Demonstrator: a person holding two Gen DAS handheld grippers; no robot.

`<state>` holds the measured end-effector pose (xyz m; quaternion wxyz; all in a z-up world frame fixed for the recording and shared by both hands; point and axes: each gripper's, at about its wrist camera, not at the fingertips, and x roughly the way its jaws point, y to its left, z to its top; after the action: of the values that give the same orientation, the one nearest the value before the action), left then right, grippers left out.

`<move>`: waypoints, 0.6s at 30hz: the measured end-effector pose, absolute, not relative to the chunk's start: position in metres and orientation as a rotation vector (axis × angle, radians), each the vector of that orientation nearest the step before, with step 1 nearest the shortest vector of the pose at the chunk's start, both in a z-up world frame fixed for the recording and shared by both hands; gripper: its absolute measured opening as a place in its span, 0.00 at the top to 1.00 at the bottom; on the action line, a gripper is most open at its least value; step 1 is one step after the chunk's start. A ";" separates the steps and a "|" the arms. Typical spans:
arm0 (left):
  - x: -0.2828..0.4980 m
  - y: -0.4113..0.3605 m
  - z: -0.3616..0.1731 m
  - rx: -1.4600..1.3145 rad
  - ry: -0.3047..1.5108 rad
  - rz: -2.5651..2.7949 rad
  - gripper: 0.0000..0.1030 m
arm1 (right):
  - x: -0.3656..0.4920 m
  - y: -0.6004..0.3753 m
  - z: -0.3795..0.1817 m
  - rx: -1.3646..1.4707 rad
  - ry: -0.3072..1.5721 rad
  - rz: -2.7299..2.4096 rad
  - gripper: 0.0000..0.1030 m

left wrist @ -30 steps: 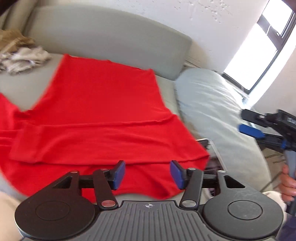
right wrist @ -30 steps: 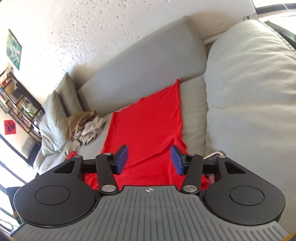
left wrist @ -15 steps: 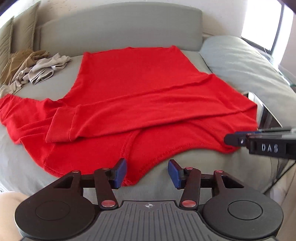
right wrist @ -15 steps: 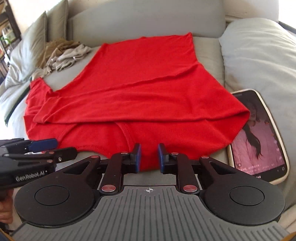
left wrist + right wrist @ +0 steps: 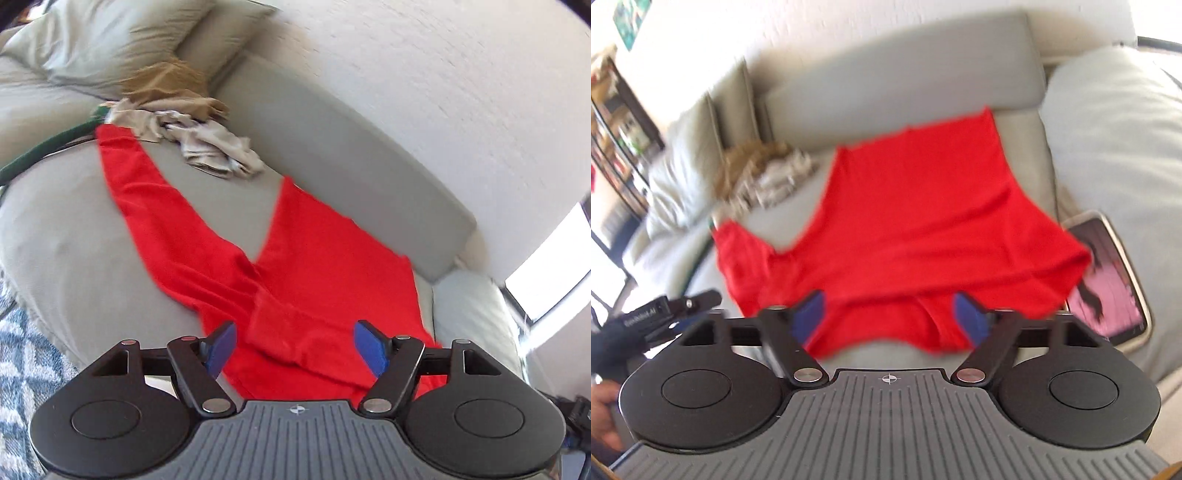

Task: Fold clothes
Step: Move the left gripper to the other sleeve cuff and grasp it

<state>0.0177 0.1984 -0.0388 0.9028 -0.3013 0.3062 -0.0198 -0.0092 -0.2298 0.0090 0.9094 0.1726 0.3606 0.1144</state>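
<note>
A red long-sleeved shirt [image 5: 314, 266] lies spread on a grey sofa seat [image 5: 66, 236], one sleeve folded across its body and the other stretching to the far left. My left gripper [image 5: 295, 349] hovers open over the folded sleeve's cuff near the front edge, nothing between its blue pads. In the right wrist view the same red shirt [image 5: 916, 218] lies flat, and my right gripper [image 5: 890, 319] stands open above its neckline edge. The left gripper [image 5: 676, 306] shows at the left there, held by a hand. Both views are blurred by motion.
A heap of beige and tan clothes [image 5: 184, 122] sits at the back left by cushions [image 5: 96, 40]. A phone [image 5: 1108, 273] with a lit screen lies by the shirt's right corner, against the padded armrest [image 5: 1123, 133]. A patterned rug [image 5: 22, 369] is lower left.
Both grippers have tilted and swung, so the views shifted. The right gripper's fingers have opened wide from nearly closed. The left view has swung left. The shirt lies as before.
</note>
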 end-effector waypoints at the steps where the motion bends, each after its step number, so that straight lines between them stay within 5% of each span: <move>1: 0.021 0.216 -0.042 -0.669 0.612 0.000 0.29 | -0.007 -0.228 0.017 0.365 0.707 0.233 0.07; 12: 0.108 0.367 -0.111 -1.095 0.510 0.233 0.47 | 0.040 -0.198 0.007 0.477 0.779 0.215 0.04; 18: 0.176 0.398 -0.140 -1.126 0.551 0.238 0.48 | 0.056 -0.182 0.006 0.537 0.784 0.237 0.04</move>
<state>0.1764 0.3984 -0.1399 0.8032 -0.5256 0.2574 0.1113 0.0564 -0.1816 0.0062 0.8824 0.2579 0.3766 0.1140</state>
